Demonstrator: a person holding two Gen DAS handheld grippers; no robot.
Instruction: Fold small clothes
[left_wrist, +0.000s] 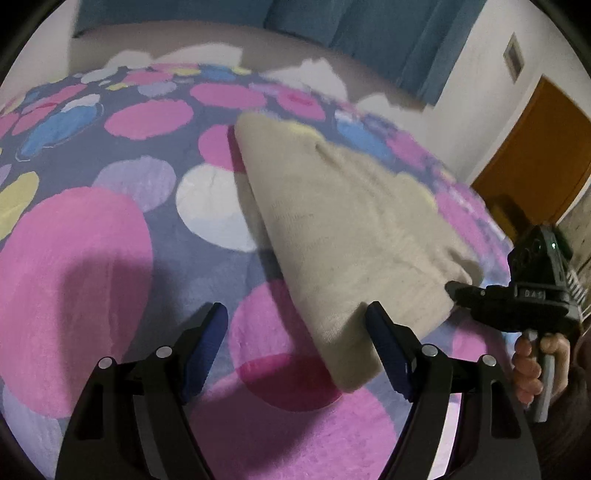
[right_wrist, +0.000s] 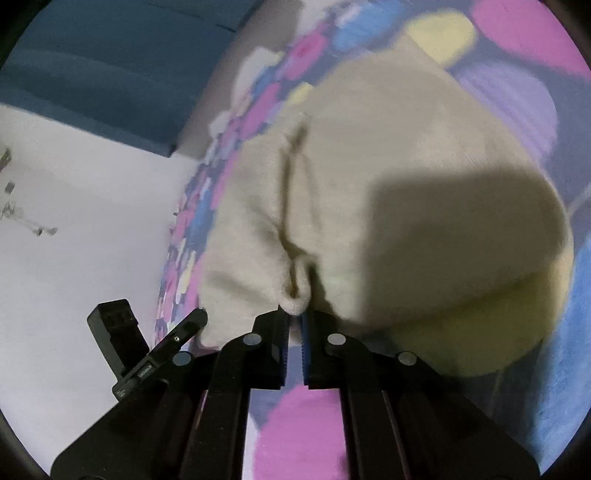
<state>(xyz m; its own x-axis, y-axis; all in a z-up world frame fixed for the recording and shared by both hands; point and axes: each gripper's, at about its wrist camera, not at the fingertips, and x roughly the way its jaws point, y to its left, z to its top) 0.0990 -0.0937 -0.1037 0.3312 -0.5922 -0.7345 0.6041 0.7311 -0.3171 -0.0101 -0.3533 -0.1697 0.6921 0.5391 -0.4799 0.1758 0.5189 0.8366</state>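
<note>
A cream knitted garment (left_wrist: 343, 225) lies on a blanket of pink, blue and white dots (left_wrist: 110, 258). My left gripper (left_wrist: 297, 332) is open, its blue pads wide apart, and the garment's near corner reaches in between them without being pinched. The right gripper (left_wrist: 456, 290) comes in from the right edge of the left wrist view, held by a hand (left_wrist: 532, 369), its tip at the garment's right corner. In the right wrist view the right gripper (right_wrist: 294, 317) is shut on a rolled edge of the cream garment (right_wrist: 388, 177), which bunches up just past the pads.
The dotted blanket covers a bed with a pale sheet (left_wrist: 184, 40) at its far side. Blue curtains (left_wrist: 388, 33) hang behind it. A brown wooden door (left_wrist: 535, 147) stands at the right, beside a white wall (right_wrist: 74, 221).
</note>
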